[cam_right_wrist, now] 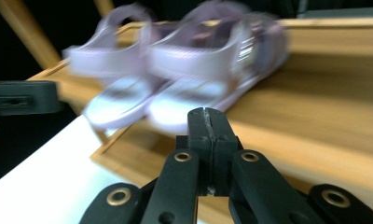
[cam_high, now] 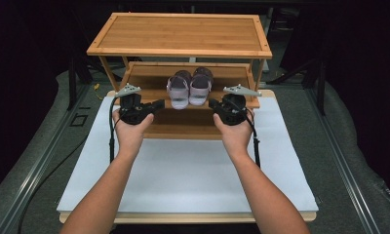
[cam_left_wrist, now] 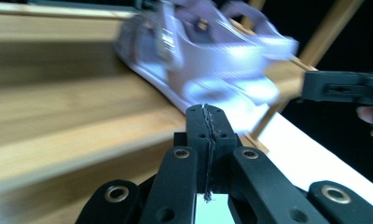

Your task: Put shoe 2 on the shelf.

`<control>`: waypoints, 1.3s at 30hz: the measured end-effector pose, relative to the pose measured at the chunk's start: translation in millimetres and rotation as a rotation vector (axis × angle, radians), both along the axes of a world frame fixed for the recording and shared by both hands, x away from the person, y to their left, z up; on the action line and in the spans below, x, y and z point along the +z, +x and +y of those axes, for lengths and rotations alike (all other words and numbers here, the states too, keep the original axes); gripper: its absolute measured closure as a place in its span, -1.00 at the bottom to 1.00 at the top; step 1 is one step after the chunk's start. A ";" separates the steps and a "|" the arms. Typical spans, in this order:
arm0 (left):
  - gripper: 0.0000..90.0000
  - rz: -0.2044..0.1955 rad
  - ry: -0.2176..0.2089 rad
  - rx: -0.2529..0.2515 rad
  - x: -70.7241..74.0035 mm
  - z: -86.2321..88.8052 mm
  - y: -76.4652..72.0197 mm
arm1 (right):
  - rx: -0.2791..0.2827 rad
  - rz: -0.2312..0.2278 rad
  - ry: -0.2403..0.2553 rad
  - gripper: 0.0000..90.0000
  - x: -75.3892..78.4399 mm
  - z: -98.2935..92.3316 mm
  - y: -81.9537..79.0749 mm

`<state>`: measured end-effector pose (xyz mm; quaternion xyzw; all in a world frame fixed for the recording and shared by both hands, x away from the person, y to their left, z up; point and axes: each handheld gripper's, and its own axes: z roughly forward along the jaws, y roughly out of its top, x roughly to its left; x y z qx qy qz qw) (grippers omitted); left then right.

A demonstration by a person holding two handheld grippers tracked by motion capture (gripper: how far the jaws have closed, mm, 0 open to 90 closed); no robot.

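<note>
We see a pair of lilac sandals standing side by side on the middle shelf of a bamboo shoe rack, toes toward the person, near the shelf's front edge. The rack stands at the far end of a white board that covers the table.

The left gripper is held in the person's left hand, just left of the sandals and slightly in front of the shelf, its jaws pointing inward toward them. In the left gripper view its jaws are pressed together with nothing between them, and the nearer sandal lies just beyond the tips, blurred; we cannot see any contact.

The right gripper is held in the right hand on the other side, just right of the sandals, jaws also pointing inward. In the right gripper view its jaws are likewise closed flat against each other and hold nothing; both sandals sit just past the tips on the shelf edge, apart from them.

So the sandals lie between the two grippers, a little farther back than both. The top shelf of the rack carries nothing, and the middle shelf holds the sandals alone. The bottom shelf is mostly hidden behind the hands.
</note>
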<state>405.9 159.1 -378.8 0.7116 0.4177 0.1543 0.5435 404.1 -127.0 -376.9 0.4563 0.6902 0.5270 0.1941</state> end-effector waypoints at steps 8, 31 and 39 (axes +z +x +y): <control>1.00 -0.011 0.075 -0.030 -6.1 -23.7 -1.8 | -0.006 -0.009 -0.040 1.00 -9.2 25.2 -0.9; 1.00 0.037 0.067 0.023 -8.2 -39.5 25.5 | -0.047 0.018 -0.020 1.00 -11.3 19.3 11.9; 0.97 0.025 0.049 0.010 -9.5 -31.7 15.5 | -0.036 -0.002 -0.004 1.00 -9.8 11.6 2.0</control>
